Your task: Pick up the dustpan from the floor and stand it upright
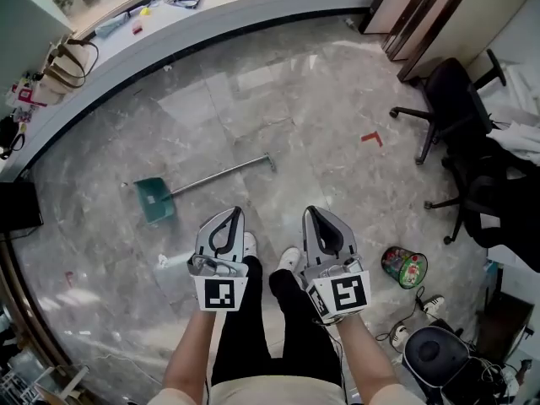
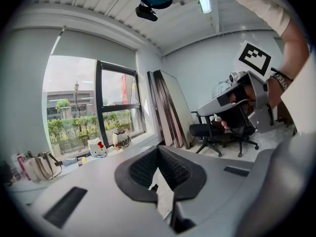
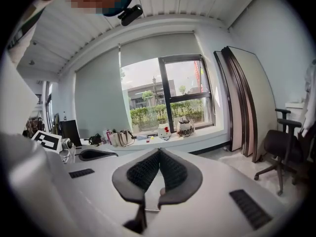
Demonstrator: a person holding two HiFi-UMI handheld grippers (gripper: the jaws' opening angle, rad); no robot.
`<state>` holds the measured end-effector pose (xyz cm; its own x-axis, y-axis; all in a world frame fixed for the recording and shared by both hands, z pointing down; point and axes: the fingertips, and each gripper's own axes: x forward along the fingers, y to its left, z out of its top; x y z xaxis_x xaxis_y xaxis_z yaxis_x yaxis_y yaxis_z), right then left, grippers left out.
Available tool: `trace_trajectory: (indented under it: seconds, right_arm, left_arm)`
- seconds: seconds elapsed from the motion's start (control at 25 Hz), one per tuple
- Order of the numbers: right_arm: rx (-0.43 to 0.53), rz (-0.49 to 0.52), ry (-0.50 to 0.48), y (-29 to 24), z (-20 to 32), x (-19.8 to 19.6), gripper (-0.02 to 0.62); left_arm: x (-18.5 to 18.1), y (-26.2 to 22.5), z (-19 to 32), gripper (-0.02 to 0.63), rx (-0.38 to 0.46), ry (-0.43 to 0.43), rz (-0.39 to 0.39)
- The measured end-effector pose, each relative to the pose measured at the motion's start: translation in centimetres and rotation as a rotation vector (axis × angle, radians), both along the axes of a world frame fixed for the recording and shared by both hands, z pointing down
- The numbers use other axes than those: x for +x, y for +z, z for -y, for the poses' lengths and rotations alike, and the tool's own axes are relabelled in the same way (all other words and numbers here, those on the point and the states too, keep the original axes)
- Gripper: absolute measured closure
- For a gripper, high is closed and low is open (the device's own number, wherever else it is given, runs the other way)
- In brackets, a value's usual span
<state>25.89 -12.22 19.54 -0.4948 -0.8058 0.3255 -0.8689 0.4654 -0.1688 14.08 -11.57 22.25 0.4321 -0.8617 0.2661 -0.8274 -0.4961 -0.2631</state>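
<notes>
The dustpan [image 1: 154,199] is teal with a long metal handle [image 1: 221,175] and lies flat on the grey marble floor, ahead and to the left of the person's feet. In the head view, my left gripper [image 1: 234,212] and right gripper [image 1: 310,210] are held side by side above the feet, well short of the dustpan. Both are shut, tips together, with nothing between them. The left gripper view shows its shut gripper [image 2: 158,148] pointing toward the window, and the right gripper [image 3: 159,151] does the same. Neither gripper view shows the dustpan.
A curved white window ledge [image 1: 211,15] with small items rings the far side. Black office chairs [image 1: 447,99] stand at the right. A round colourful tin [image 1: 404,267], shoes and a dark bin [image 1: 434,357] lie near right. A red mark [image 1: 372,138] is on the floor.
</notes>
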Motion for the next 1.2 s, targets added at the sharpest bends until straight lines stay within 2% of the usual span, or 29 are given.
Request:
trace_trajectory:
  seconds: [0.16,0.28,0.36,0.44,0.6,0.8,0.88,1.04,1.2]
  right_arm:
    - [-0.013,0.004,0.006,9.2,3.8,-0.3,0.577]
    - [-0.020,-0.013,0.001,17.6,5.7,-0.7,0.577]
    - [-0.024,-0.015,0.005,23.6,7.0,-0.7,0.577]
    - [-0.026,-0.011,0.017,29.4,8.5,-0.6,0.577]
    - [-0.023,0.005,0.044,39.9,10.7,-0.8,0.577]
    - [-0.004,0.011,0.052,51.4,11.4,-1.7,0.577]
    - [-0.001,0.006,0.060,55.5,11.4,-2.0,0.577]
    - [0.016,-0.012,0.075,61.3,11.4,-1.6,0.577]
    - [0.021,-0.048,0.095,63.7,10.3,-0.4,0.577]
  left_arm:
    - [-0.4,10.5,4.4,0.597,-0.042,0.012,0.015]
    - [-0.6,20.8,6.3,0.596,-0.115,0.007,0.012]
    - [-0.4,27.6,7.7,0.597,-0.151,0.025,0.041]
    - [0.1,34.4,8.7,0.595,-0.210,0.087,0.081]
    - [-0.3,48.6,10.4,0.595,-0.411,0.222,0.174]
    - [-1.8,63.2,12.7,0.594,-0.525,0.292,0.315]
    - [-1.9,68.4,13.1,0.586,-0.574,0.337,0.362]
    - [-1.4,77.8,13.6,0.511,-0.698,0.429,0.472]
    - [-0.6,82.9,16.0,0.512,-0.699,0.458,0.573]
